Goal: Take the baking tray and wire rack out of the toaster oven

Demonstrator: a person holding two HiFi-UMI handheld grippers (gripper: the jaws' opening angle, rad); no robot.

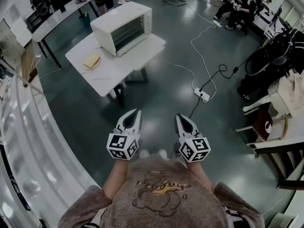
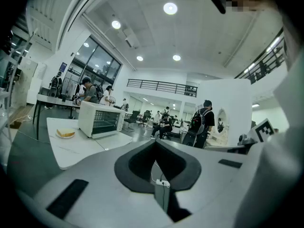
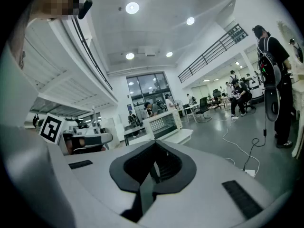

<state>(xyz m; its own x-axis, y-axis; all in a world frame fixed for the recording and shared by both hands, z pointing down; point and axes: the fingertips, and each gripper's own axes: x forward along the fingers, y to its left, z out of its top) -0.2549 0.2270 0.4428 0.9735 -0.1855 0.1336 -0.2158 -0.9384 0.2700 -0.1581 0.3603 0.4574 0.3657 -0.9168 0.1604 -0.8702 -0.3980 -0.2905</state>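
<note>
Tray and rack inside far toaster oven (image 1: pixel 122 26) likely stiff, light: pinch front rims; left gripper (image 1: pixel 134 114), right gripper (image 1: pixel 181 118) closed, empty.

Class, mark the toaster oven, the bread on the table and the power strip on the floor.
toaster oven (image 1: pixel 118 19), head view, its top panel.
bread (image 1: pixel 91 60), head view, middle of the slice.
power strip (image 1: pixel 202 94), head view, middle of its body.

A: Where does the head view sit?
B: High, looking steeply down; the toaster oven (image 1: pixel 122 26) lies far off, upper left of frame.
A: And the two gripper views?
B: Low, nearly level, both facing that distant toaster oven (image 2: pixel 99 119) (image 3: pixel 163 124), near mid-frame.
</note>
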